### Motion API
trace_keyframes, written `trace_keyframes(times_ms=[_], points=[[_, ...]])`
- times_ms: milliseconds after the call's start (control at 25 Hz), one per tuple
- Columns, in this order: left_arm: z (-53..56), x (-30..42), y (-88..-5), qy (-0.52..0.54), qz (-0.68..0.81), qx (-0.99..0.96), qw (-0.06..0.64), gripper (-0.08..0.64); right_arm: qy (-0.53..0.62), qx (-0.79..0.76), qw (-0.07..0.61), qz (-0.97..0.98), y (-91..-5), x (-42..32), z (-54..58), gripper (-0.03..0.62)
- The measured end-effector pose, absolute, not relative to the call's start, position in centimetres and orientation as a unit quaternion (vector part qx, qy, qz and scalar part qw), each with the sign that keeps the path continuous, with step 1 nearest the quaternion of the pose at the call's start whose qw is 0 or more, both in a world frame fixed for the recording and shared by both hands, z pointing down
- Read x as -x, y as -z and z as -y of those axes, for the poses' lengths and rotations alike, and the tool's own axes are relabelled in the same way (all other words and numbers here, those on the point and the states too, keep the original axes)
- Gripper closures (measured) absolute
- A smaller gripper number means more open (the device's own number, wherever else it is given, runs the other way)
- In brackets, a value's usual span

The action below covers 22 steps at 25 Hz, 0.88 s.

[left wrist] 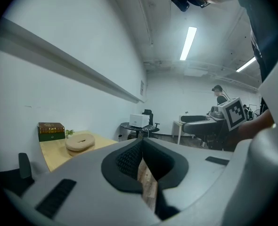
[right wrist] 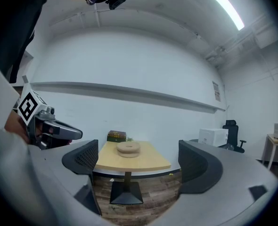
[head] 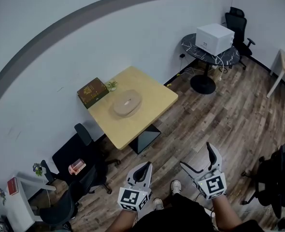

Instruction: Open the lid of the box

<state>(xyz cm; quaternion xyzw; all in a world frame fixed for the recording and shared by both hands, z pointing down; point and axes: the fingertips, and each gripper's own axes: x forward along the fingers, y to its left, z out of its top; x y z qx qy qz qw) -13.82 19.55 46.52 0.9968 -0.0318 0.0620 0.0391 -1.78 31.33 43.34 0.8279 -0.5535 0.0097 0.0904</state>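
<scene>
A dark brown and green box (head: 92, 92) with its lid down stands at the far left corner of the light wooden table (head: 149, 115), by the wall. Beside it lies a round tan wooden piece (head: 127, 103). Both grippers hover over the floor well short of the table. My left gripper (head: 146, 164) is shut, its pads meeting with nothing between them (left wrist: 141, 142). My right gripper (head: 196, 154) is open and empty. In the right gripper view the box (right wrist: 116, 136) and the round piece (right wrist: 128, 148) show far off between the spread jaws of that gripper (right wrist: 139, 161).
A small plant (head: 112, 85) sits next to the box. Black chairs (head: 82, 161) stand left of the table. A round dark table (head: 207, 57) carrying a white appliance (head: 214, 37) stands at the back right, with an office chair (head: 239, 25) behind it. Wooden floor lies between me and the table.
</scene>
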Motion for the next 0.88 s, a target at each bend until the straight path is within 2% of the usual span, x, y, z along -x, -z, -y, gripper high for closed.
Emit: trace_keyframes(times_ms=[640, 880], points=[[-16.1, 5.2, -47.3, -0.075, 0.124, -0.988, 0.055, 0.538, -0.02, -0.78, 0.117, 0.614, -44.7, -9.5, -27.7, 0.061], [-13.7, 4.1, -47.9, -0.077, 0.161, -0.982, 0.055, 0.538, -0.011, -0.757, 0.131, 0.64, -45.7, -11.6, -25.6, 0.094]])
